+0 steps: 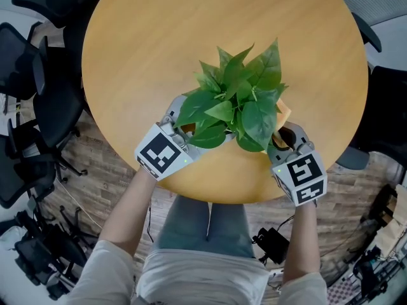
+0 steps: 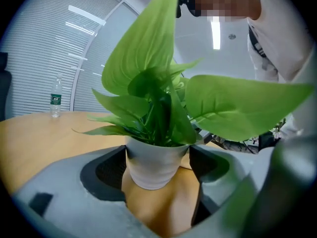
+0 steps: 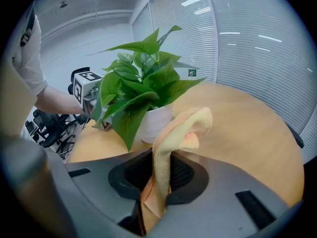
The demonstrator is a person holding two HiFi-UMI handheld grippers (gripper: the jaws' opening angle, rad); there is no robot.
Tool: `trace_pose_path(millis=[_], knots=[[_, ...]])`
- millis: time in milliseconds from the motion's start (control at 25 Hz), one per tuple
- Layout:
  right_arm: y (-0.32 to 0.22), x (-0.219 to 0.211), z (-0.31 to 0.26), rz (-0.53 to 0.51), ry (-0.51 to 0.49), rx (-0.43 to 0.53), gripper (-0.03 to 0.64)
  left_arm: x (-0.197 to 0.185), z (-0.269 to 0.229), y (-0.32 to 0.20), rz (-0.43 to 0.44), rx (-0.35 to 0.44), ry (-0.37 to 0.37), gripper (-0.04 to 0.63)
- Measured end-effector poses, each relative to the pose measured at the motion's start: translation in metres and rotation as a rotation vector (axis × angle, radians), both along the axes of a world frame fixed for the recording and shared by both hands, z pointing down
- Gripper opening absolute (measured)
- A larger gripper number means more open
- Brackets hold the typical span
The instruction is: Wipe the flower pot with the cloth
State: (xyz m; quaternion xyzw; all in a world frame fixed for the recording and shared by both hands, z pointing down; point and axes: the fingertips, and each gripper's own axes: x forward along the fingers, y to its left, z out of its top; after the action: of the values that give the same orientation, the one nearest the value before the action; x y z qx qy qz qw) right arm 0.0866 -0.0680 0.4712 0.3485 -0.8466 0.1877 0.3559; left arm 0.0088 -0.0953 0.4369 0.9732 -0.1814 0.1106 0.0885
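A leafy green plant (image 1: 235, 103) stands in a white flower pot (image 2: 154, 165) on the round wooden table (image 1: 159, 49), near its front edge. My left gripper (image 2: 156, 170) reaches in from the left of the plant, and the pot's rim meets both of its pads, so it is shut on the pot. In the head view the leaves hide the pot and the left gripper (image 1: 181, 127) tips. My right gripper (image 3: 158, 177) is shut on a folded yellow-orange cloth (image 3: 171, 138) that stands up out of the jaws, just right of the pot (image 3: 157, 120). Part of the cloth (image 1: 283, 112) shows beside the leaves.
A water bottle (image 2: 55, 99) stands far back on the table. Black office chairs (image 1: 25, 107) crowd the left side, with another chair (image 1: 381, 107) at the right. Cables and gear (image 1: 273, 243) lie on the floor below the table's front edge.
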Motion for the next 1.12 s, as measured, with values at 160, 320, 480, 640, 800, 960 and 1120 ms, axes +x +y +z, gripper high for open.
trace_pose_path(millis=[160, 320, 480, 640, 800, 960, 1120], knots=[[-0.014, 0.016, -0.001, 0.011, 0.027, 0.022, 0.061, -0.003, 0.003, 0.006, -0.119, -0.018, -0.029, 0.404], [-0.027, 0.011, -0.001, -0.047, 0.046, 0.048, 0.061, -0.002, 0.005, 0.007, -0.212, -0.015, -0.028, 0.403], [-0.025, -0.009, -0.005, -0.155, 0.036, 0.071, 0.061, 0.0, 0.004, 0.006, -0.282, -0.017, -0.017, 0.402], [-0.017, -0.014, -0.007, -0.194, 0.028, 0.083, 0.061, 0.0, 0.004, 0.005, -0.315, -0.024, -0.015, 0.402], [-0.009, -0.018, -0.005, -0.203, 0.017, 0.077, 0.061, -0.001, 0.005, 0.005, -0.331, -0.041, -0.014, 0.4], [-0.001, -0.022, -0.005, -0.197, -0.001, 0.071, 0.061, 0.0, 0.004, 0.005, -0.352, -0.037, -0.013, 0.4], [0.008, -0.026, -0.004, -0.197, -0.018, 0.061, 0.061, 0.001, 0.005, 0.005, -0.389, -0.04, -0.008, 0.4]])
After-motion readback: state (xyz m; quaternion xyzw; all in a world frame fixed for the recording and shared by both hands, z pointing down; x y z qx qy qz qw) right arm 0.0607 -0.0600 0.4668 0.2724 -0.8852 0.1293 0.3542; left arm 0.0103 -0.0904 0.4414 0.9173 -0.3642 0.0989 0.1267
